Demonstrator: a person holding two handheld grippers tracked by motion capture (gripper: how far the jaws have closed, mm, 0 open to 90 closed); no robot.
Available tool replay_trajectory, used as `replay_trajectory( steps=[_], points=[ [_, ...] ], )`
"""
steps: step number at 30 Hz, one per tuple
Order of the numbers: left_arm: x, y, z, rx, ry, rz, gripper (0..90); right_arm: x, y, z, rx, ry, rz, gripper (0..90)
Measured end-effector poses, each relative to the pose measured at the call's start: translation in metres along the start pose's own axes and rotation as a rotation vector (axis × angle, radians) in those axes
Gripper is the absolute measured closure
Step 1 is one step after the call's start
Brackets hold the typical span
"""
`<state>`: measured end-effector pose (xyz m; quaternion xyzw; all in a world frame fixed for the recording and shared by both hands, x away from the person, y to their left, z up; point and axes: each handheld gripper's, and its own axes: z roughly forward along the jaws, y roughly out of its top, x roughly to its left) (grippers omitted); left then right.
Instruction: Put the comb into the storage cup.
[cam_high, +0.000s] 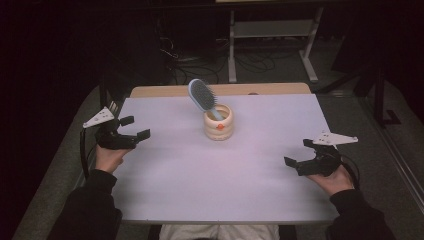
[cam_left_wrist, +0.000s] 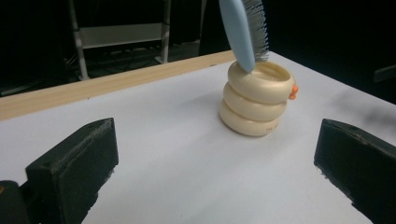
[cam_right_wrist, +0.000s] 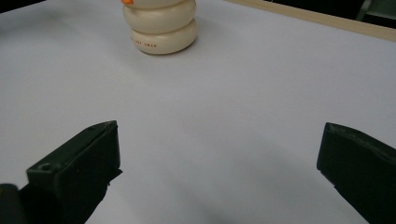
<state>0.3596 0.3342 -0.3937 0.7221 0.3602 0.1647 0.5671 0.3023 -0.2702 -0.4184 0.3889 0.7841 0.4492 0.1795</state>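
We hold both claws at rest on the white tabletop (cam_high: 200, 170), one at each side edge, so the central work zone stays unobstructed. The left claw (cam_high: 136, 127) sits at the middle left of the high view, released, its jaws spread wide with nothing between them. The right claw (cam_high: 299, 152) sits at the lower right of the high view, likewise released and empty.

The light-blue plastic hairbrush (cam_high: 202, 96) stands handle-down in the cream ribbed ceramic holder with a small orange knob (cam_high: 218, 124), just above the centre of the high view. The brush leans toward the upper left because only the holder rim supports it; the bristles face right.

In the left gripper view, the holder (cam_left_wrist: 254, 99) stands at upper centre, well apart from the jaws and ahead of them. In the right gripper view, it (cam_right_wrist: 160, 28) stands at the top left, also well apart. We judge either claw must travel inward to reach the brush.
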Motion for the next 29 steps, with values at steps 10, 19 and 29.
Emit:
replay_trajectory(
  steps=[10,19,29],
  points=[
    [0.011,-0.022,-0.019,0.007,0.033,-0.007,0.0,-0.001,-0.001,0.001,0.003,0.006,0.008,0.0],
    [0.020,-0.044,-0.034,-0.023,0.054,-0.043,0.0,-0.001,-0.003,0.002,0.011,0.009,0.013,0.0],
    [0.025,-0.059,-0.046,-0.052,0.087,-0.035,0.0,0.001,-0.004,0.010,0.045,0.033,0.011,0.0]
  ],
)
